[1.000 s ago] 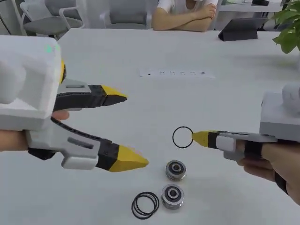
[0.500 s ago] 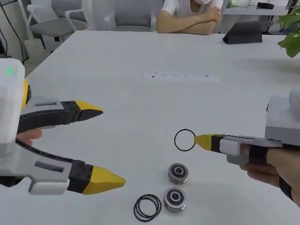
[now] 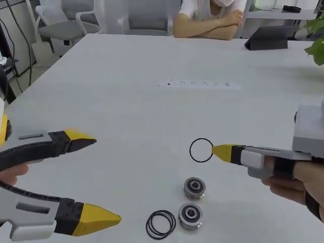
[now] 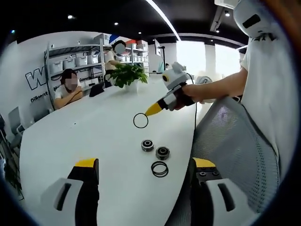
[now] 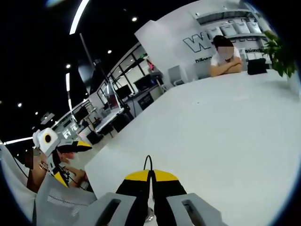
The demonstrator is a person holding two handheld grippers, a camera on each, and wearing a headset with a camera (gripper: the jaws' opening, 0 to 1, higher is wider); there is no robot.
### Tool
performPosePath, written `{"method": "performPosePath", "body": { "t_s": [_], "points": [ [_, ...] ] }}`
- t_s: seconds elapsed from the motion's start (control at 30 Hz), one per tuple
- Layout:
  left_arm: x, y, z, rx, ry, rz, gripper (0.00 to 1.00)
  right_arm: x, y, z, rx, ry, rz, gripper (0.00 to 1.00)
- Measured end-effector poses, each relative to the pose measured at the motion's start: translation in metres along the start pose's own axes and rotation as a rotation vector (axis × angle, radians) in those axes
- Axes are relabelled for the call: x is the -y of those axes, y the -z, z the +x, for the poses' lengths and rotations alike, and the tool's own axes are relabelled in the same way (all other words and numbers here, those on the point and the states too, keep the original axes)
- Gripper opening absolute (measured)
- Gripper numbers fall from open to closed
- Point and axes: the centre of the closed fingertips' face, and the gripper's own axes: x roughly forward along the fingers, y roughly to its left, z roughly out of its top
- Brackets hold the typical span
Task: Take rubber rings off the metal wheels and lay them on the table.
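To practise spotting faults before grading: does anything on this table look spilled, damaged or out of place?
Nothing stands out. The two metal wheels lie close together, the loose rubber rings lie overlapped beside the nearer wheel, and the right gripper pinches one more ring, intact.

- We see one thin black rubber ring (image 3: pixel 190 150) pinched in the closed tip of the right claw (image 3: pixel 216 151).
- The far wheel (image 3: pixel 194 187) and the near wheel (image 3: pixel 190 214), small and silvery with dark centres, lie flat on the table (image 3: pixel 126 101), just beside each other.
- A few loose black rings (image 3: pixel 147 226) lie overlapped, flat, just beside the near wheel.
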Motion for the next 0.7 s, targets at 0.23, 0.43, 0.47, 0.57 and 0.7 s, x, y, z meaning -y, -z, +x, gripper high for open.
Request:
{"method": "performPosePath", "body": {
  "t_s": [0.23,0.43,0.47,0.57,0.7],
  "points": [
    [0.003,0.02,-0.004,-0.019,-0.017,-0.054,0.77,-0.004,0.001,0.001,-0.007,-0.004,-0.011,0.0],
    [0.002,0.028,-0.007,-0.013,-0.04,-0.084,0.77,-0.009,0.0,0.001,-0.003,-0.019,-0.019,0.0],
    [0.001,0.03,-0.007,-0.014,-0.043,-0.086,0.77,-0.011,-0.001,0.001,-0.002,-0.023,-0.019,0.0],
    [0.002,0.036,-0.005,-0.028,-0.047,-0.094,0.78,-0.014,-0.002,0.001,0.003,-0.033,-0.024,0.0],
    [0.005,0.044,0.0,-0.034,-0.05,-0.107,0.77,-0.021,-0.002,0.001,0.004,-0.058,-0.027,0.0]
  ]
}}
